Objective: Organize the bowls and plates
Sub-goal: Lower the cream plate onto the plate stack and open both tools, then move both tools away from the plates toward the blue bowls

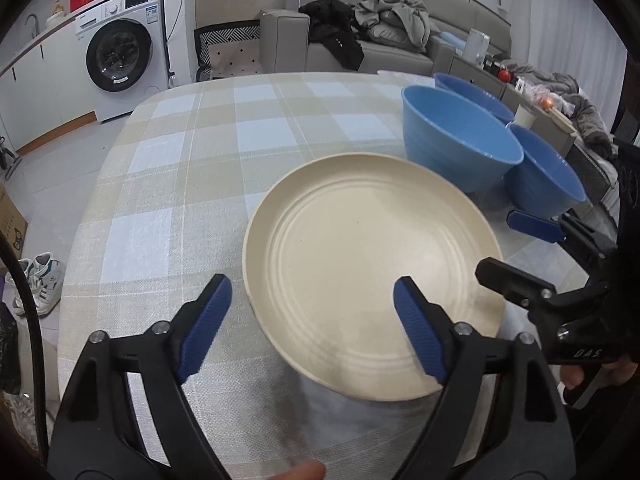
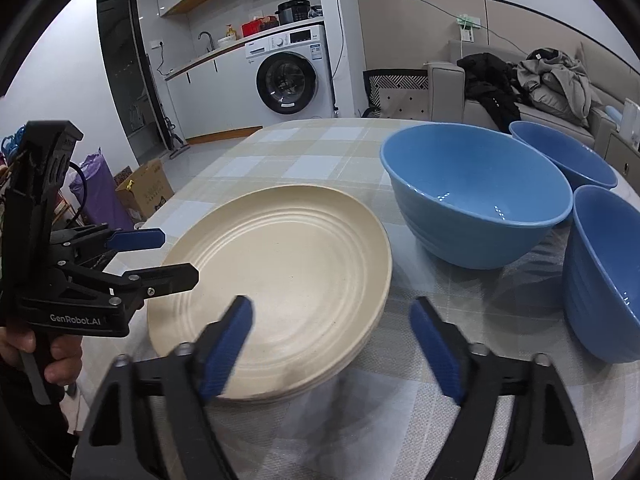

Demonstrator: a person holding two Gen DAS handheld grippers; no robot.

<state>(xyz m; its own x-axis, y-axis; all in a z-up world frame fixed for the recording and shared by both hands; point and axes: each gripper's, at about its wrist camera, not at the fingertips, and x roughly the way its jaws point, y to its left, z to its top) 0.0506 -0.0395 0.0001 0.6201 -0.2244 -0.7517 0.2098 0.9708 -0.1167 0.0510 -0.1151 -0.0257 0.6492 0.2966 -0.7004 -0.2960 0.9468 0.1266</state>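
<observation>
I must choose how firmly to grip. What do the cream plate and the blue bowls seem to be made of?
Cream plate: probably matte plastic or wheat-straw composite; dull, speckled surface with moulded rings, no glare. Blue bowls: smooth, semi-glossy plastic or glazed ceramic; small light reflections inside. The look cannot decide.

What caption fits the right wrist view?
Open right gripper above a stack of cream plates beside three blue bowls.

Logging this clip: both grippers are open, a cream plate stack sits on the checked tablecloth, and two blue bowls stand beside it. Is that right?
Not quite: there are three blue bowls, not two. The right wrist view shows the nearest bowl, one behind it and one at the right edge. The rest holds: left gripper and right gripper open, cream plate stack on the checked tablecloth.
</observation>
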